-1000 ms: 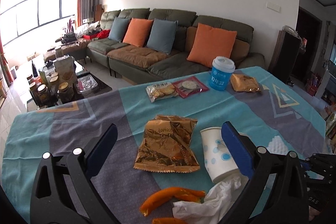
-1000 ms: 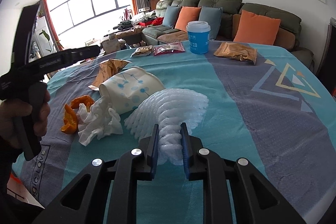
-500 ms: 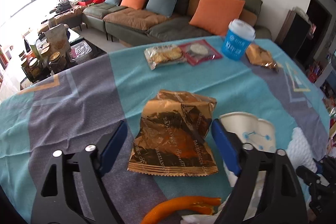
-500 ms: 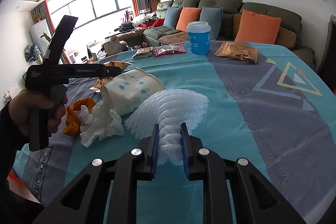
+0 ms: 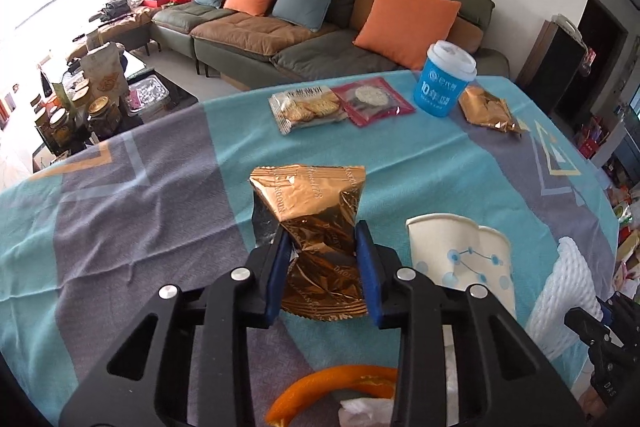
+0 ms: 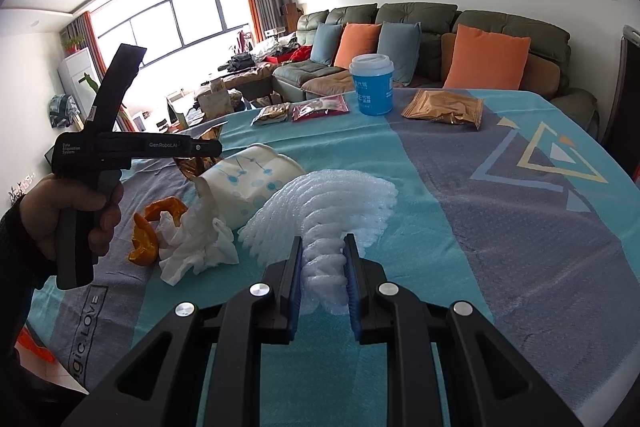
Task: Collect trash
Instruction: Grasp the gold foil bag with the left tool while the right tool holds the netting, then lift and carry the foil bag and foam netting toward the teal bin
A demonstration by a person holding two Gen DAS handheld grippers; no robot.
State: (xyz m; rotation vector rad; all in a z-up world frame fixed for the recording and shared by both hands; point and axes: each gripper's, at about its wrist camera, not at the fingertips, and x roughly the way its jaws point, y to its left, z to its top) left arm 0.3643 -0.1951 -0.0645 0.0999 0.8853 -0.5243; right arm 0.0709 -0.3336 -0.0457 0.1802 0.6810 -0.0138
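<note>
A crumpled gold snack wrapper point(image 5: 316, 199) lies on the patterned tablecloth point(image 5: 140, 211). My left gripper point(image 5: 322, 247) straddles its middle with jaws closing, and both blue pads press into the foil and bunch it up. To the right, a white paper cup point(image 5: 460, 255) lies on its side. Close to the camera are orange peel point(image 5: 332, 387) and a wadded tissue point(image 5: 364, 411). My right gripper point(image 6: 322, 255) is shut on the stem of a white foam fruit net point(image 6: 332, 203), which rests on the cloth. A hand point(image 6: 80, 219) holds the left gripper's handle in the right wrist view.
At the table's far side stand a blue lidded cup point(image 5: 444, 83), a cracker pack point(image 5: 308, 107), a red snack pack point(image 5: 372, 99) and a second gold pack point(image 5: 488, 111). A green sofa point(image 5: 320, 39) with cushions lies beyond. A low table with jars point(image 5: 80, 107) sits at the left.
My left gripper moved forward and down over the gold wrapper, and its wide jaws narrowed onto it, crumpling the foil. The right gripper stayed put, still clamped on the foam net.
</note>
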